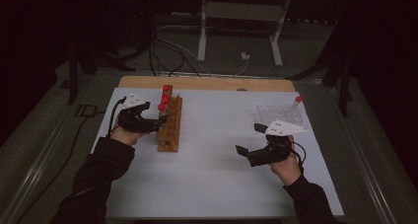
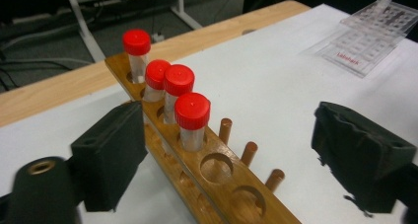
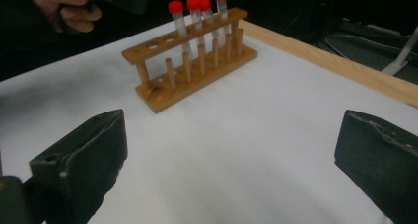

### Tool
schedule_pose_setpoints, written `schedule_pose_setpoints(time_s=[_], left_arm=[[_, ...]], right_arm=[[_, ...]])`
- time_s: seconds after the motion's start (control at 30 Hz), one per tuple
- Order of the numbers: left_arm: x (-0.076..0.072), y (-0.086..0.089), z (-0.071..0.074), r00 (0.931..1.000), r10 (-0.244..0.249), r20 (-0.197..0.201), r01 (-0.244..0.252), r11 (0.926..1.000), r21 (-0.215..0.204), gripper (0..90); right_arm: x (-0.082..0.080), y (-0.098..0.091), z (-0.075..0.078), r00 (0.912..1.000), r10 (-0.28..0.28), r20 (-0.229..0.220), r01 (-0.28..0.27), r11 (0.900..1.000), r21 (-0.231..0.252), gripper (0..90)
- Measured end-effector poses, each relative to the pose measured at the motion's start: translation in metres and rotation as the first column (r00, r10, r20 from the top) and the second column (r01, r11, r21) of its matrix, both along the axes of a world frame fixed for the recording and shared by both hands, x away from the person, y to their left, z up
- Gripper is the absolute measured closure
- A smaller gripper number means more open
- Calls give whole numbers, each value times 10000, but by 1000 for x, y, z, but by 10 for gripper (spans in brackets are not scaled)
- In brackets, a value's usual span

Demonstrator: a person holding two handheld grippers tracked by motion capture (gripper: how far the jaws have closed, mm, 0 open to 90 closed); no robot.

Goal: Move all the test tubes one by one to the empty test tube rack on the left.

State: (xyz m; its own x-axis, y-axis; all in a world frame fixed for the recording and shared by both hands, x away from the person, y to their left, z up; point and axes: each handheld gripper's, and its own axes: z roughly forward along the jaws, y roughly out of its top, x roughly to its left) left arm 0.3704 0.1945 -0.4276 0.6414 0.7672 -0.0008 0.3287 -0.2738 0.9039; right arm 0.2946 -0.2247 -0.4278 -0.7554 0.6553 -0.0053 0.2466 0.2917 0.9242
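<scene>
A white sheet [image 1: 212, 169] covers a wooden table [image 1: 207, 82]. On its left part stands a wooden rack [image 1: 170, 125], a long strip with a row of round holes on top and a row of short pegs along one side.

Four clear tubes with red caps stand upright in the rack's far holes. The nearest tube [image 2: 192, 119] sits in the fourth hole from the far end; the next two holes toward the camera in the left gripper view are open. In the right gripper view the same rack [image 3: 192, 61] is seen from the side, tubes at its far right end and two open holes at its left end.

The left gripper [image 1: 156, 124] is held just beside the rack on its left side, level with the nearest tube. In the left gripper view its jaws stand released and wide apart, one on each side of the rack, pressing on nothing; the nearest tube stands between them, clear of both pads.

The right gripper [image 1: 250, 141] hovers over the bare sheet on the right side, well apart from the rack. Its jaws are likewise spread, with nothing between them.

At the far right corner of the sheet lies a clear plastic tray [image 1: 278, 114], with one more red-capped tube [image 1: 296, 105] leaning in it.
</scene>
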Motion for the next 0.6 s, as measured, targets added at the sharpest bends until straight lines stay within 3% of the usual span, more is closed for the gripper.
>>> schedule_pose_setpoints(time_s=[0.1,0.23,0.3,0.47,0.6], left_arm=[[-12,5,2,9991,-370,188,374,9990,-235,19],[-31,10,1,9951,-894,418,916,9943,-546,18],[-41,11,-1,9934,-1034,494,1064,9923,-632,18],[-62,13,-8,9878,-1390,695,1443,9864,-781,18],[-73,13,-14,9869,-1385,825,1448,9865,-764,18]], right_arm=[[0,-3,3,9998,-57,214,58,10000,-15,0],[0,-8,8,9973,-55,732,15,9985,540,0],[2,-11,11,9951,-25,985,-26,9986,520,0],[6,-19,18,9954,-71,960,49,9997,238,0],[12,-28,22,9945,-281,1005,255,9993,272,0]])
